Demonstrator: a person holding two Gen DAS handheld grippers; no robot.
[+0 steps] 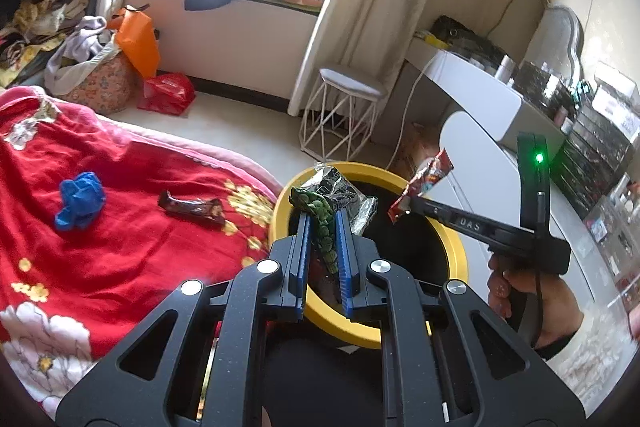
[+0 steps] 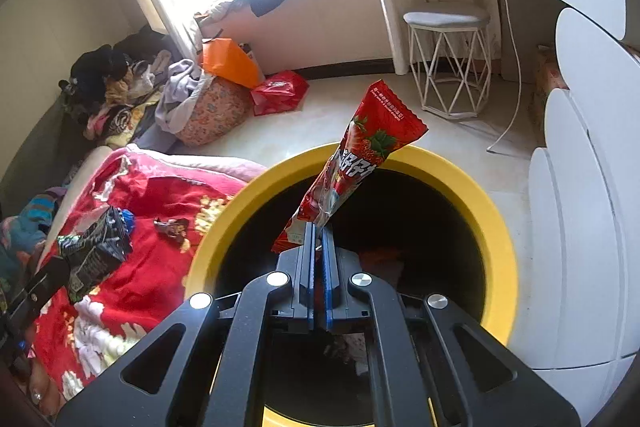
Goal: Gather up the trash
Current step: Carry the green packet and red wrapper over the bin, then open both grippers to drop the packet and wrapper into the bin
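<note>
Over on the left side of both views sits the bed, covered by a red floral blanket (image 1: 120,227). Right beside it stands a round bin with a yellow rim (image 2: 460,179) and a dark inside; some trash shows at the bottom, too dim to name.

Back by the window there's a white wire-frame stool (image 1: 344,115) with a grey seat, and a red plastic bag (image 1: 166,93) on the floor near a pile of clothes.

Now the grippers. Left gripper (image 1: 323,217) is pinched narrow on a green snack wrapper (image 1: 324,223), with a crumpled black-and-silver wrapper (image 1: 340,191) sticking out at the tips too. Whether that second one is actually clamped or just bunched up with the green one, I can't tell. Both hang over the near-left part of the bin rim.

Right gripper (image 2: 319,229) is clamped all the way down on the lower end of a red strawberry-print wrapper (image 2: 360,163), which pokes up and away from the fingertips, over the bin's opening. The hand (image 1: 520,291) holding that gripper shows in the left wrist view.

Left on the blanket, well apart from each other: a scrunched blue glove (image 1: 80,201) and a dark brown candy bar wrapper (image 1: 192,213), the wrapper closer to the bin.
</note>
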